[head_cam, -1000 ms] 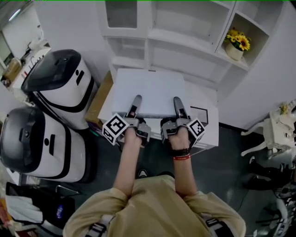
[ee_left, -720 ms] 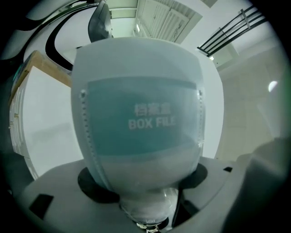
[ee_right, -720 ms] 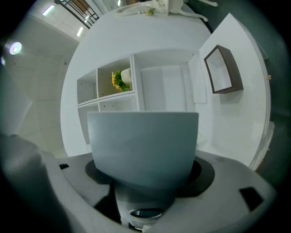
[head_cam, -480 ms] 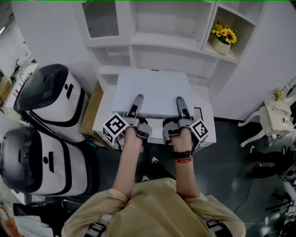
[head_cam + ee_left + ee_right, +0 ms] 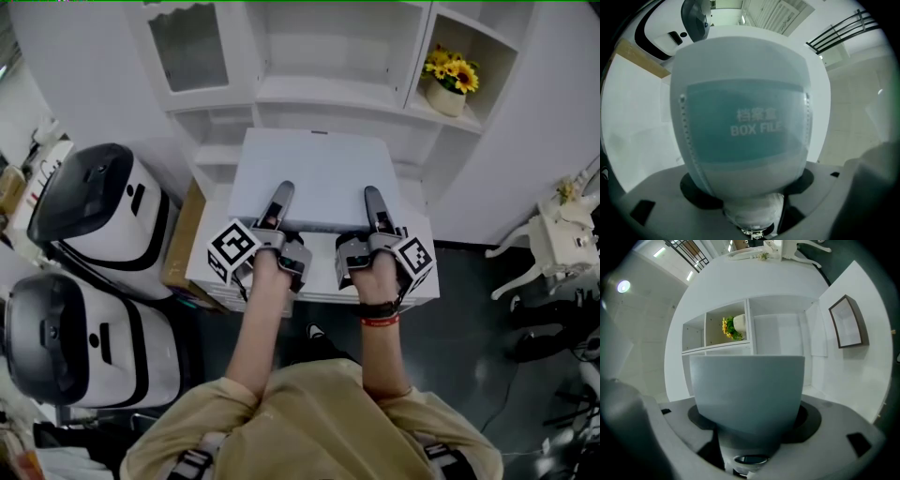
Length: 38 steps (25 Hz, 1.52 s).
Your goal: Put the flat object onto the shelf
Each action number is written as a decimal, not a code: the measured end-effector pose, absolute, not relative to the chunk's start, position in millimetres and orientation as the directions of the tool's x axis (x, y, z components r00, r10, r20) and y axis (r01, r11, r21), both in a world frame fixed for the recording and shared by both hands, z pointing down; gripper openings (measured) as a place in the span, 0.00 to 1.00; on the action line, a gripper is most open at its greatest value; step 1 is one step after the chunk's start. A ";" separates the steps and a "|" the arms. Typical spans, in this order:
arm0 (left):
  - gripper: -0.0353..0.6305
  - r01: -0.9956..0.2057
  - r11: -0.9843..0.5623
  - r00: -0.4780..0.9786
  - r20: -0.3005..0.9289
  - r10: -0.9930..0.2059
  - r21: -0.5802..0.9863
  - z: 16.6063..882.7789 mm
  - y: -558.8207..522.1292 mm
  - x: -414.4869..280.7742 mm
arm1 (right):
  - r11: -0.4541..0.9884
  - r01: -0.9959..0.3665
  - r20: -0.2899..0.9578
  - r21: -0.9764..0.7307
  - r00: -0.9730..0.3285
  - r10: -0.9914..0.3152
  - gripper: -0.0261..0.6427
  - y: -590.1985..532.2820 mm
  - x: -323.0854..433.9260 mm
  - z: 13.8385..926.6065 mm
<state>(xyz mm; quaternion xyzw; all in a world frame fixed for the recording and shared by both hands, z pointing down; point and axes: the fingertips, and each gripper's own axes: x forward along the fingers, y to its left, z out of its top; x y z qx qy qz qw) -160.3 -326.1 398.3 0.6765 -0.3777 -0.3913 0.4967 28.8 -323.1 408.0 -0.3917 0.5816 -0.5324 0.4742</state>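
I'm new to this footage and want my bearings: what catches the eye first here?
A pale flat box file sits centre frame, clamped by the left tongs and right tongs before the white shelf unit. Yellow sunflowers brighten its upper-right cubby, and two white-and-black machines stand at left.

The box file [image 5: 314, 178] was pale grey, with white lettering on a teal-tinted panel. The shelf [image 5: 319, 89] was white, its sunflowers [image 5: 452, 71] yellow. Each marker cube [image 5: 232, 251] bore black-and-white squares. The wristband [image 5: 380, 321] was red, the shirt [image 5: 309, 412] tan.
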 end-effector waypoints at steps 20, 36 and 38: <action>0.56 -0.073 -0.279 0.416 -0.225 -0.881 0.958 346.7 -383.4 -143.7 | 0.199 0.045 -0.204 -0.979 -0.233 -0.951 0.56 -376.8 47.2 348.1; 0.56 -0.056 -0.271 0.435 -0.221 -0.873 0.961 325.9 -452.6 -133.7 | 0.233 0.085 -0.247 -0.969 -0.248 -0.937 0.59 -444.8 58.0 318.3; 0.56 -0.061 -0.273 0.440 -0.220 -0.871 0.960 324.6 -460.1 -131.7 | 0.232 0.090 -0.247 -0.969 -0.243 -0.938 0.59 -451.5 60.1 318.5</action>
